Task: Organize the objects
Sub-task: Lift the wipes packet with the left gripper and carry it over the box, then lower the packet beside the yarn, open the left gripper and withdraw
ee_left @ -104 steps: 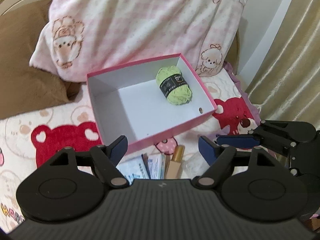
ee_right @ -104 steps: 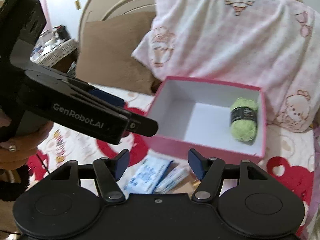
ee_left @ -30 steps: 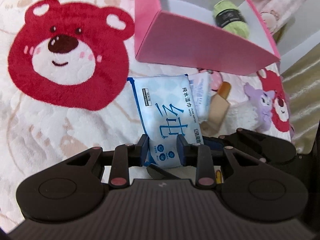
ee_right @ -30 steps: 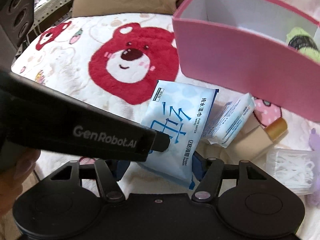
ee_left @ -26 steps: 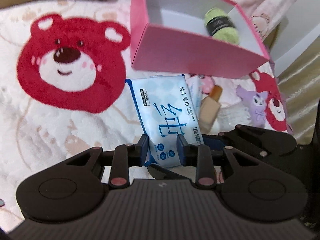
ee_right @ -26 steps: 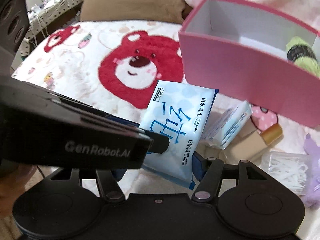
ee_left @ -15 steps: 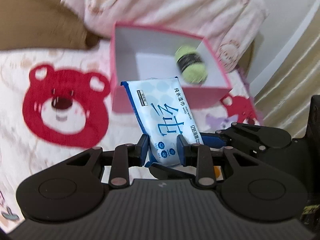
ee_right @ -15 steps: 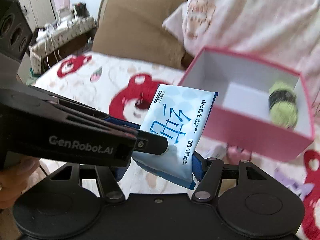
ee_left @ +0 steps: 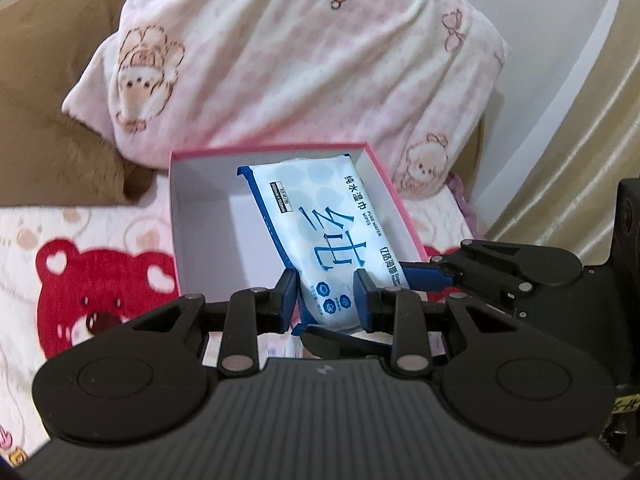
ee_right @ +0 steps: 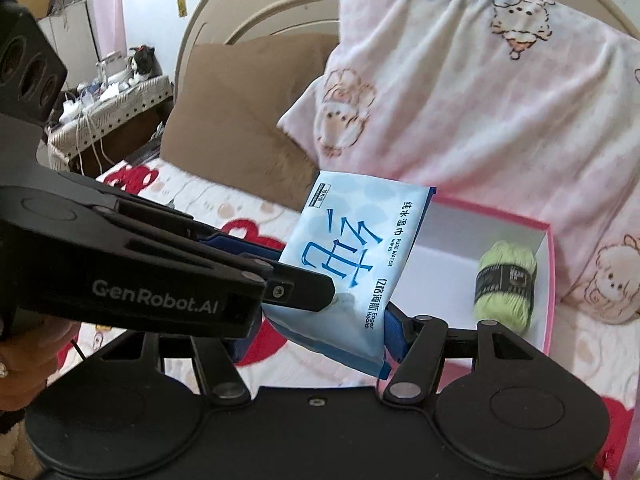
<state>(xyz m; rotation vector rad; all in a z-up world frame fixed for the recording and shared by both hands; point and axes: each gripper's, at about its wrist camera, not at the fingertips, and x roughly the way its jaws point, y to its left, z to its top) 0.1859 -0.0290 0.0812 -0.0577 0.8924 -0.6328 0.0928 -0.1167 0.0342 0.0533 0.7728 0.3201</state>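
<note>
While you hold 1 soft blue pack of wet wipes (ee_left: 326, 240) up over the pink box (ee_left: 394, 200), its front reads "PURE WATER WIPES" beside big Chinese writing. Your left gripper (ee_left: 325, 296) is clamped on its bottom end, and your right gripper (ee_right: 316, 334) squeezes its 2 sides. "GenRobot.AI" is printed on the left gripper's black arm. 1 fuzzy green yarn ball (ee_right: 505, 286) with a black label lies inside the box. 1 fluffy pink pillow (ee_right: 460, 100) sits behind.
</note>
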